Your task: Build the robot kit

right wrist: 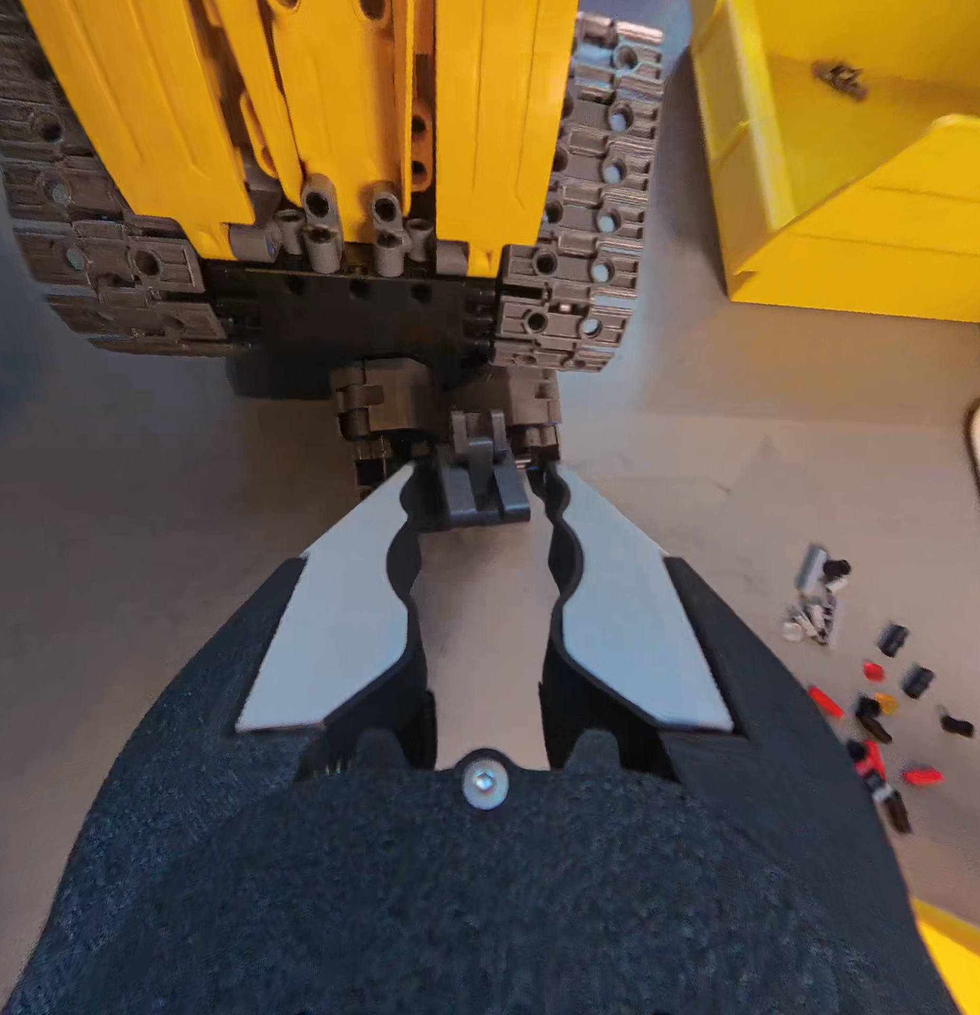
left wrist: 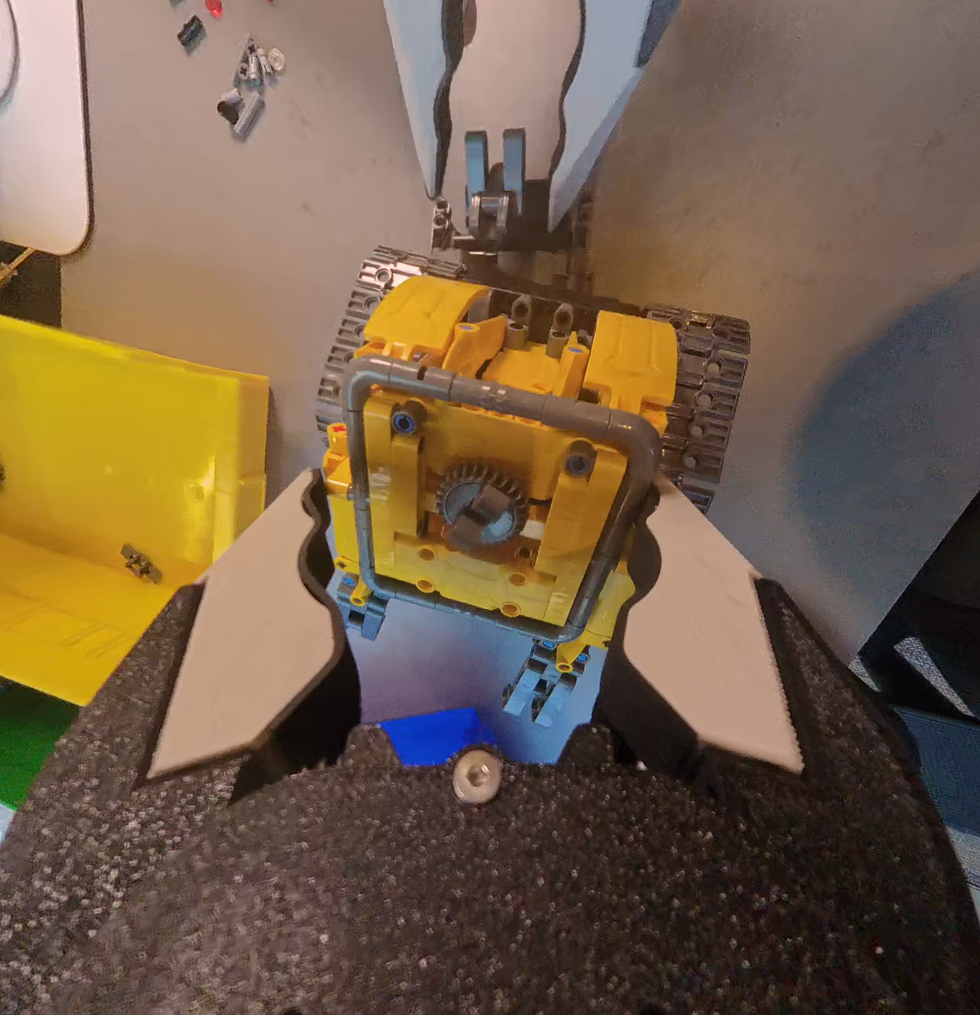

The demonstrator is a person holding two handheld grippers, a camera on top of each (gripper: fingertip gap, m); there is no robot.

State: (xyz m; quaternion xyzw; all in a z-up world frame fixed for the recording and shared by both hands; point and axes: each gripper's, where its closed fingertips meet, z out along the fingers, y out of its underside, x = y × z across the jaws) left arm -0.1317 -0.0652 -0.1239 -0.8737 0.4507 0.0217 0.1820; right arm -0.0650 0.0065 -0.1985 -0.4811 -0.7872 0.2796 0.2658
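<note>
Left wrist view: close, behind tracked model point(left wrist: 499, 483); right wrist view: close, opposite end, facing back; both share model.

A yellow plastic bin point(left wrist: 109, 494) sits on the beige tabletop point(left wrist: 257, 247). Small loose red, black and grey building pieces point(right wrist: 883, 697) lie scattered nearby.

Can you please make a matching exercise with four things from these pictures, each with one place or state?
Things:
1. left tongs
2. right tongs
3. yellow box
4. small loose parts

Places or states:
A. scattered on the table
B. open, with a dark piece inside
C. on both sides of the yellow tracked model
D. around a grey hinged piece at the model's end

Pairs: 1-C, 2-D, 3-B, 4-A
</note>
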